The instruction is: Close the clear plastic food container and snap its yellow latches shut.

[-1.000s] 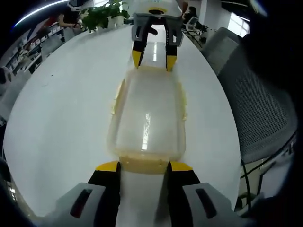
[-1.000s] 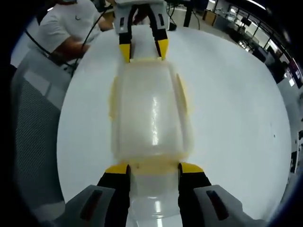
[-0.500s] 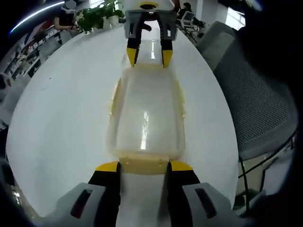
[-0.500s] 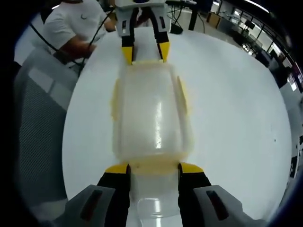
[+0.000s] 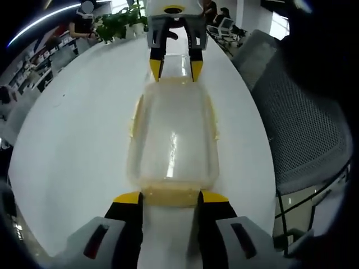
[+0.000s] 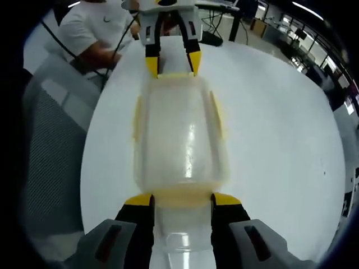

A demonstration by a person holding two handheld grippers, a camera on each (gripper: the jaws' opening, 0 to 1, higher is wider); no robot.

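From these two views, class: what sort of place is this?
Probably an open-plan office: mesh chair by a white table, potted plants, desks behind. The container sits between both grippers.

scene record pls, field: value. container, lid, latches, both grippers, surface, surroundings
container: clear plastic food container, lengthwise between the two grippers
lid: on top, looks seated
latches: yellow latches along the long sides and at both ends; snapped or not, cannot tell
left gripper: left gripper, jaws apart, tips at the near end latch
right gripper: right gripper, jaws apart, tips at the opposite end latch
surface: white table
surroundings: mesh office chair, potted plant, seated person
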